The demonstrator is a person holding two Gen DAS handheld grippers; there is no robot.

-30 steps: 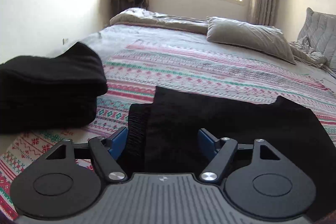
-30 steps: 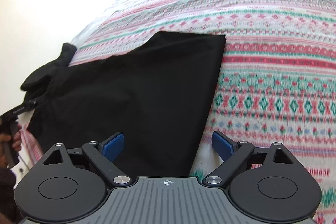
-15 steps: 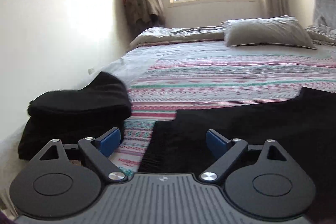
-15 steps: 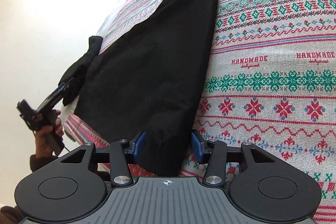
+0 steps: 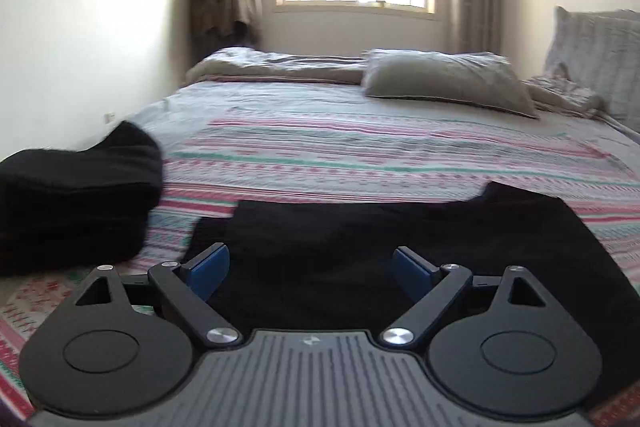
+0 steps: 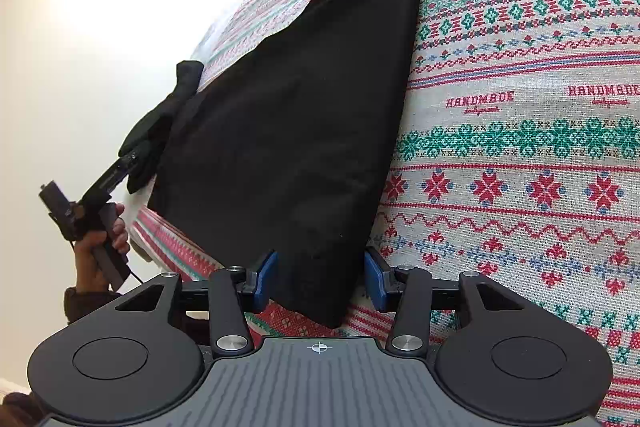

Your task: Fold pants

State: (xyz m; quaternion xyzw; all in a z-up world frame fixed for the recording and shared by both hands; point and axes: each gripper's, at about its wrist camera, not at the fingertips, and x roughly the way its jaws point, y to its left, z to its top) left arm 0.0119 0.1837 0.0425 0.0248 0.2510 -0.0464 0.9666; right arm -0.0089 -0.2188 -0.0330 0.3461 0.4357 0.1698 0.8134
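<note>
The black pants (image 6: 288, 131) lie flat and partly folded on the patterned bedspread; they also show in the left wrist view (image 5: 400, 247). My right gripper (image 6: 320, 277) stands at their near corner, its blue pads on either side of the cloth but still apart from it, so it is open. My left gripper (image 5: 310, 267) is open and empty, hovering just above the pants' near edge. It also appears at the left of the right wrist view (image 6: 84, 203), held in a hand beside the bed.
A stack of folded black clothes (image 5: 72, 203) sits on the bed's left edge, also in the right wrist view (image 6: 160, 131). The bedspread (image 6: 520, 147) stretches right. A grey pillow (image 5: 444, 83) and rumpled blanket (image 5: 272, 67) lie at the far end under the window.
My right gripper has moved in over the pants' corner and narrowed its jaws around it. My left gripper lifted back from the waistband, then swung right, still open.
</note>
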